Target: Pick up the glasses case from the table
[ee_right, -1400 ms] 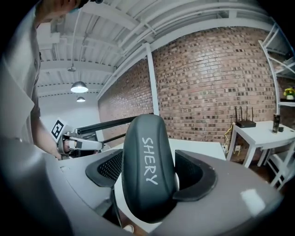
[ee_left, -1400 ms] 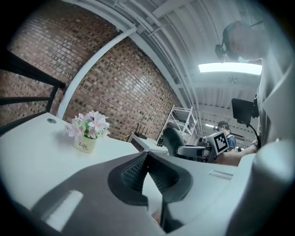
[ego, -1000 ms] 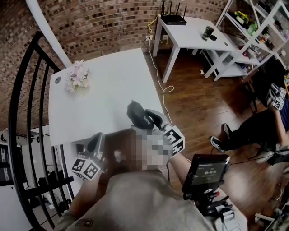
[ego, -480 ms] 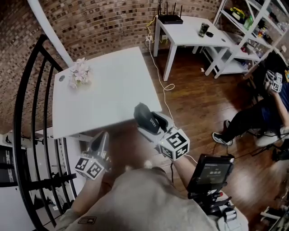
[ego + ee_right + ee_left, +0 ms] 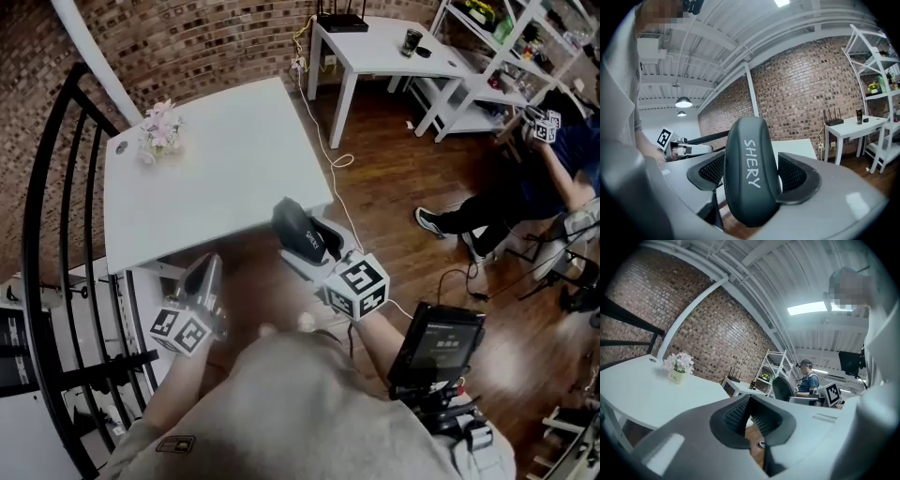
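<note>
The glasses case (image 5: 298,225) is dark and rounded, with "SHERY" printed on it (image 5: 751,171). My right gripper (image 5: 306,240) is shut on it, one pad on each side, and holds it in the air just off the near right corner of the white table (image 5: 216,178). In the right gripper view the case stands on end between the jaws of the right gripper (image 5: 752,177). My left gripper (image 5: 207,270) hovers lower left, below the table's front edge, shut with nothing in it. Its pads meet in the left gripper view (image 5: 749,414).
A small pot of pink flowers (image 5: 159,131) (image 5: 678,369) stands at the table's far left. A black railing (image 5: 47,281) runs along the left. To the right are wooden floor, a white side table (image 5: 375,52), shelves (image 5: 506,56) and a seated person (image 5: 525,178). A screen device (image 5: 436,347) is by my right arm.
Both grippers have drawn back from the table toward my body. The right one carries the case, which was over the table's front edge and now hangs just off it.
</note>
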Demonstrator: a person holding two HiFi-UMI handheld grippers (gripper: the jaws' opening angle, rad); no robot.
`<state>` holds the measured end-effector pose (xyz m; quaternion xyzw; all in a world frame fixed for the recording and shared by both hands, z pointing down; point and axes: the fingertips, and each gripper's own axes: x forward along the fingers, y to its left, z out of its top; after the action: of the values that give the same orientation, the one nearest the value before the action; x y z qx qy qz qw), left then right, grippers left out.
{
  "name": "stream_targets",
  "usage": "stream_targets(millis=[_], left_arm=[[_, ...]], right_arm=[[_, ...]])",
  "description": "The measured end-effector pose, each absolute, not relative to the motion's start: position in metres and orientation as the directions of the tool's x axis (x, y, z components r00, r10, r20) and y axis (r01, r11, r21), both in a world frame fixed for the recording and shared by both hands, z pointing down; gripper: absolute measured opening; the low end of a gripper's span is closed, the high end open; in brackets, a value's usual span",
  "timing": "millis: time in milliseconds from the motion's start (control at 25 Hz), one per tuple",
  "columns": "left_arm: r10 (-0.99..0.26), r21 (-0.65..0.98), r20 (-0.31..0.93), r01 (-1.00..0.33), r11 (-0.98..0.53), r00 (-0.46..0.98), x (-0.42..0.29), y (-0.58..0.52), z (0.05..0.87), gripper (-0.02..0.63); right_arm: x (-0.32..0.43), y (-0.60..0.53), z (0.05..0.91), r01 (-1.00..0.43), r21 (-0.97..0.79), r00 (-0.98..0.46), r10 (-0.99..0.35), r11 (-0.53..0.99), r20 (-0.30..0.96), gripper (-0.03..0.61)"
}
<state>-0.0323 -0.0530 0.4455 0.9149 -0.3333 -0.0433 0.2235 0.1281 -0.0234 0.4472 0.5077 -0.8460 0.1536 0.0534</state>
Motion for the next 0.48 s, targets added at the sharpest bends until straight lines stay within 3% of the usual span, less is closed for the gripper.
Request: stream_targets(millis=[480], left_arm=[[-0.600,0.451,0.073,-0.563,-0.692,0.797,-0.046,-0.045,0.450,-0.008]], right_arm=[[0.113,-0.006,0.449,-0.897,-0.196,-0.436,-0.866,0.396,0.247,0.365]])
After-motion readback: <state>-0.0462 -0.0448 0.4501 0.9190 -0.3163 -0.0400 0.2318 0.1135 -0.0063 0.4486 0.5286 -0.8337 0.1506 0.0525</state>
